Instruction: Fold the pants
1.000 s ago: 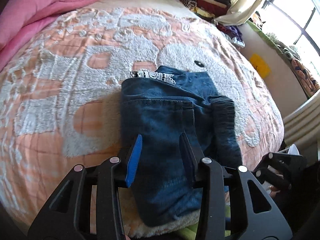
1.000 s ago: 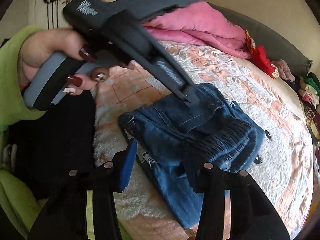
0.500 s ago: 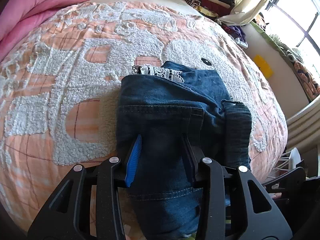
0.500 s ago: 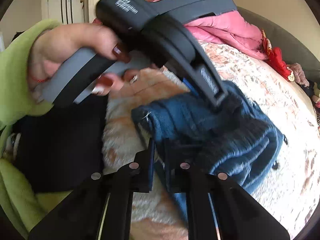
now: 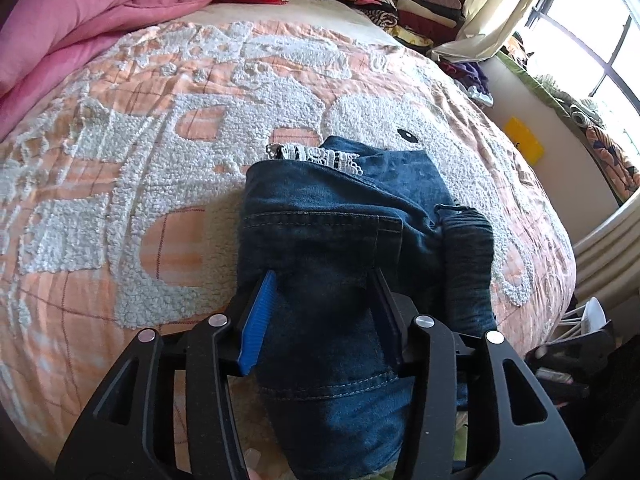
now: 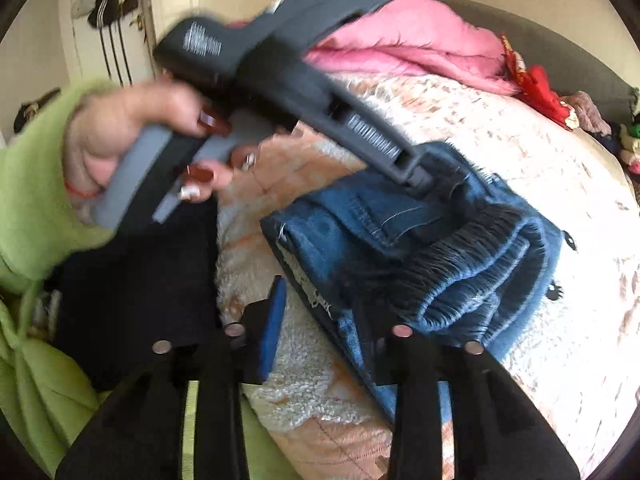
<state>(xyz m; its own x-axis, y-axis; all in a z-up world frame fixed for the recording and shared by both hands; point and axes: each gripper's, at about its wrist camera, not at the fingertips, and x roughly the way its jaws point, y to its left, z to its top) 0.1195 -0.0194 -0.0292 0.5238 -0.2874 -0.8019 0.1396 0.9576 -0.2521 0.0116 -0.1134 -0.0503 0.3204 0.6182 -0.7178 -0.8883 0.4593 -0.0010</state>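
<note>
The jeans (image 5: 340, 248) lie folded into a thick bundle on the peach-and-white fleece blanket (image 5: 120, 160), near the bed's front edge, with a bit of white lace trim (image 5: 316, 157) poking out at the far end. In the left wrist view the left gripper (image 5: 326, 280) hangs over the near half of the bundle, denim showing between its fingers; its jaws are opening, a little wider than half a second ago, and the blue pad (image 5: 258, 316) stands clear of the cloth, so nothing is pinched. From the right wrist view the same tool's tip (image 6: 416, 178) sits on top of the denim, held by a hand (image 6: 120, 132) in a lime-green sleeve (image 6: 32, 184).

The right gripper (image 6: 320, 300) was snapped nearly shut at the bundle's corner half a second ago; now its jaws are opening again, spread on either side of the frayed near edge of the jeans (image 6: 400, 248), with no clear grip on it. The bundle itself has kept its place and shape on the blanket. A pink duvet (image 5: 80, 20) is heaped at the bed's far side.
</note>
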